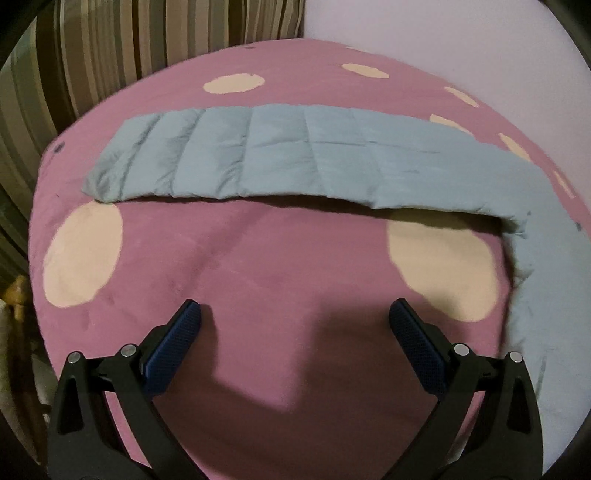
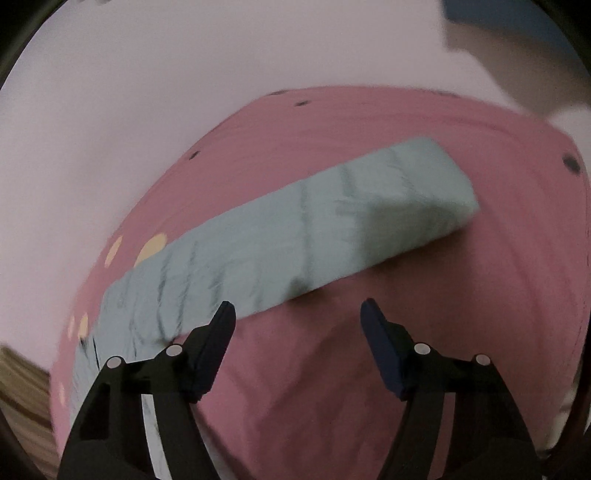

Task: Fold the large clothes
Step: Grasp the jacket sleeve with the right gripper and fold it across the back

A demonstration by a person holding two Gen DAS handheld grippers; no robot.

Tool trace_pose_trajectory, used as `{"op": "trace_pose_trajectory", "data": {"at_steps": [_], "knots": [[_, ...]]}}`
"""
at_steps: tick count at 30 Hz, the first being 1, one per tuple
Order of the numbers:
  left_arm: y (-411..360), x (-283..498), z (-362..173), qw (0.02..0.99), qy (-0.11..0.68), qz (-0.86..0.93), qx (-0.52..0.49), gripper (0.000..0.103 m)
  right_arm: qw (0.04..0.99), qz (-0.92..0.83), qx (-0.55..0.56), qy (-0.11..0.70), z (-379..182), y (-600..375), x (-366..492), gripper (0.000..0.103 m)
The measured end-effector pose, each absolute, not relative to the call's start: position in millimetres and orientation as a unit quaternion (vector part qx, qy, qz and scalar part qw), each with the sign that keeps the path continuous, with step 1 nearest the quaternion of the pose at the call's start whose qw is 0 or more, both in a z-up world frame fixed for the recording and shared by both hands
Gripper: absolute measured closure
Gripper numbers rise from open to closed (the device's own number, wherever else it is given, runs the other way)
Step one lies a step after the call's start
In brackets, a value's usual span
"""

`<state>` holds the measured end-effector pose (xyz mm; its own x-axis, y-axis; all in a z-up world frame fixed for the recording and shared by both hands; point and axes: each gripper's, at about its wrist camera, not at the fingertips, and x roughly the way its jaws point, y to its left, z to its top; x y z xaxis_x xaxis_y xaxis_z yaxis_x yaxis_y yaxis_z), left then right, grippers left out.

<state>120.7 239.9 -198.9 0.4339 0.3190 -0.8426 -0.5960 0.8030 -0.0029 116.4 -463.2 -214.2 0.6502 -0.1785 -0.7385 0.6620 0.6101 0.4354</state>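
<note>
A light blue quilted garment (image 1: 280, 158) lies folded into a long narrow strip across the pink bed cover (image 1: 258, 266). Its right part curves down along the bed's right side. My left gripper (image 1: 295, 314) is open and empty, above bare pink cover in front of the strip's near edge. In the right wrist view the same blue strip (image 2: 295, 236) runs diagonally from lower left to upper right. My right gripper (image 2: 297, 314) is open and empty just in front of the strip's near edge, its left finger (image 2: 221, 325) overlapping the strip. This view is motion-blurred.
The pink cover has large cream dots (image 1: 85, 254) and small dark buttons (image 2: 570, 162). Striped curtains (image 1: 110, 44) hang at the back left. A pale wall (image 1: 461, 33) stands behind the bed. The bed's left edge drops off beside the curtains.
</note>
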Motion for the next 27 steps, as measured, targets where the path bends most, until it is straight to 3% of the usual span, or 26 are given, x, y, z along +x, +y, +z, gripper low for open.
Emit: {"op": "trace_pose_trajectory", "data": {"at_steps": [9, 23, 24, 27], "knots": [[230.5, 126.7, -203.8, 0.830, 0.457, 0.300, -0.112, 0.002, 0.787, -0.274, 0.466, 0.298, -251.2, -517.4, 88.8, 0.034], [223.2, 123.5, -200.3, 0.821, 0.442, 0.354, -0.065, 0.002, 0.781, -0.288, 0.510, 0.218, -265.8, -561.6, 87.9, 0.034], [223.2, 123.1, -201.3, 0.819, 0.443, 0.359, -0.057, 0.002, 0.781, -0.290, 0.510, 0.216, -265.9, -562.0, 88.2, 0.036], [225.0, 125.4, -203.0, 0.815, 0.449, 0.361, -0.054, 0.002, 0.782, -0.304, 0.497, 0.222, -266.2, -568.8, 88.5, 0.061]]}}
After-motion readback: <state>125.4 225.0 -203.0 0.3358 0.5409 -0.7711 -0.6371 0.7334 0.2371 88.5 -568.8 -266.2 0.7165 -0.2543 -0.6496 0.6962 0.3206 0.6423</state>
